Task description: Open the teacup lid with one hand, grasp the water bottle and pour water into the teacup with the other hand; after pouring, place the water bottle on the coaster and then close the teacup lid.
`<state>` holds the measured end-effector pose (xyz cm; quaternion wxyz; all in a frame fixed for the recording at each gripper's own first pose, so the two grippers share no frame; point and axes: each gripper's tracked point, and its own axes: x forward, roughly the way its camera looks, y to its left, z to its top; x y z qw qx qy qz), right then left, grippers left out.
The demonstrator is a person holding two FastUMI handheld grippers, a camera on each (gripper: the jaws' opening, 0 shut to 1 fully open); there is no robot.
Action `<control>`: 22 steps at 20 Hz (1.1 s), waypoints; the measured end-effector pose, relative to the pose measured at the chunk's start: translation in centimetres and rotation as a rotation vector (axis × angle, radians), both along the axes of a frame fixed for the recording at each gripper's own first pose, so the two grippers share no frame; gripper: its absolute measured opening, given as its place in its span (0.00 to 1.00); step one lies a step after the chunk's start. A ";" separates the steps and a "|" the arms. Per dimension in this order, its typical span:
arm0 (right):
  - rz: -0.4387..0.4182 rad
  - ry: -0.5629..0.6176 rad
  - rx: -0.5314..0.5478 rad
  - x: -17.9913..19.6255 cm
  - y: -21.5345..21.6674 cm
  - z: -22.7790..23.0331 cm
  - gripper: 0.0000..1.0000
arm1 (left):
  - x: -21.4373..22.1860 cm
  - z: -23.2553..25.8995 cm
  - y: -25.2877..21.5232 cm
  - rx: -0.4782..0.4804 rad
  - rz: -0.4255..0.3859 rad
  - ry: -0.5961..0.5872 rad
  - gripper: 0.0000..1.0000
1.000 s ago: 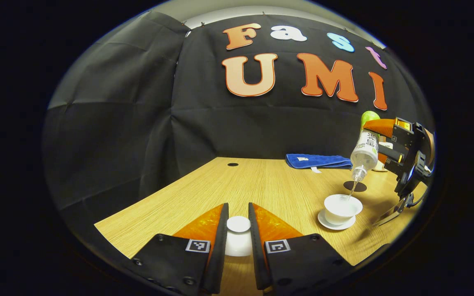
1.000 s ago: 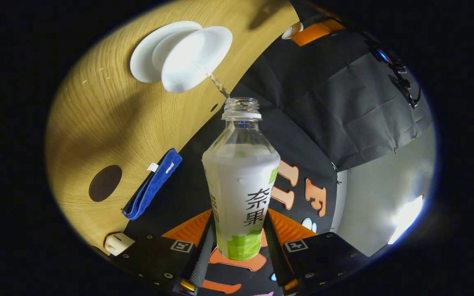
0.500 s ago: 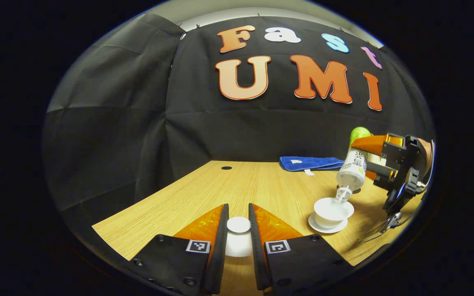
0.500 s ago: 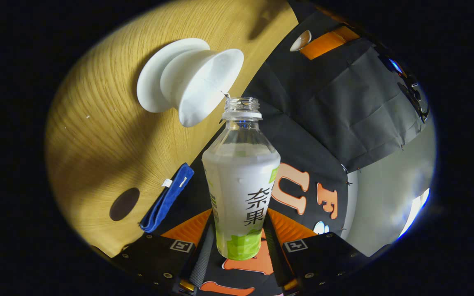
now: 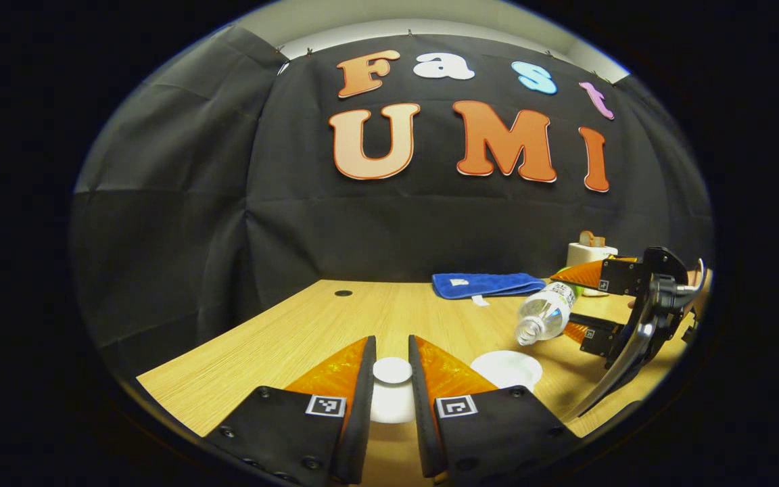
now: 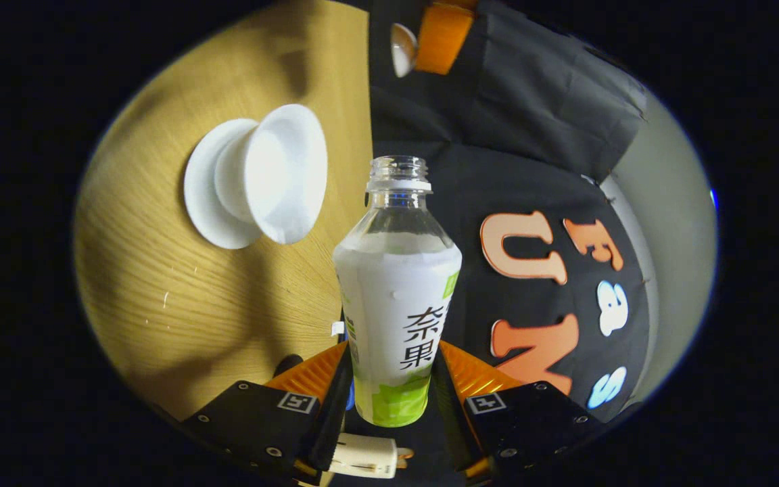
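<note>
The right gripper (image 6: 393, 406) is clamping the clear, white-labelled plastic water bottle (image 6: 397, 297), tipped near the white ceramic teacup (image 6: 269, 177); level it gently. The left gripper (image 5: 391, 399) is pinching the white lid (image 5: 391, 370).

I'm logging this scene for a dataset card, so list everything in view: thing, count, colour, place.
table: one, light wood, under everything
teacup: one, white, uncovered, on its saucer near the bottle's mouth
saucer: one, white, under the teacup
teacup lid: one, white, between the left gripper's fingers
water bottle: one, clear with white and green label, uncapped, tilted, in the right gripper
cloth: one, blue, folded, at the table's far edge
small container: one, white, behind the right gripper; what it is I cannot tell
booth wall: black cloth, behind the table
left gripper: one, orange and black, shut on the lid
right gripper: one, orange and black, shut on the bottle
</note>
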<state>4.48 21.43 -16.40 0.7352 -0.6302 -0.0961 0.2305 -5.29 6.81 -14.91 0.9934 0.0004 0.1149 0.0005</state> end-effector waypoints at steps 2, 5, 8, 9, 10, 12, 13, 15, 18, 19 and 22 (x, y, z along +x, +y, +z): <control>-0.045 0.027 0.115 1.0 -0.8 1.3 0.66 | 0.5 0.8 -1.4 0.000 -0.023 -0.016 0.35; -0.096 0.068 0.315 2.7 -3.1 4.0 0.66 | 1.1 2.1 -3.5 0.000 -0.056 -0.047 0.34; -0.151 0.138 0.506 4.9 -4.9 5.8 0.66 | 1.6 3.0 -5.1 -0.004 -0.080 -0.061 0.33; -0.171 0.161 0.560 5.6 -5.5 5.9 0.66 | 1.7 3.2 -5.5 -0.005 -0.086 -0.064 0.34; -0.193 0.171 0.617 6.1 -6.1 6.3 0.66 | 1.7 3.3 -5.8 -0.003 -0.088 -0.066 0.34; -0.215 0.232 0.723 6.8 -6.6 6.1 0.66 | 1.8 3.4 -6.0 -0.007 -0.089 -0.069 0.34; -0.226 0.275 0.775 7.6 -7.0 5.8 0.66 | 1.8 3.5 -6.1 -0.008 -0.089 -0.069 0.34; -0.256 0.360 0.870 8.6 -7.8 5.0 0.65 | 1.9 3.6 -6.0 -0.009 -0.083 -0.071 0.34; -0.297 0.502 1.016 9.5 -8.4 3.1 0.66 | 1.8 3.2 -5.9 -0.019 -0.076 -0.064 0.34; -0.314 0.549 1.060 9.8 -8.5 2.4 0.66 | 1.7 3.0 -5.8 -0.021 -0.075 -0.060 0.34; -0.359 0.670 1.163 10.3 -8.7 1.2 0.66 | 1.8 2.6 -5.6 -0.026 -0.068 -0.050 0.34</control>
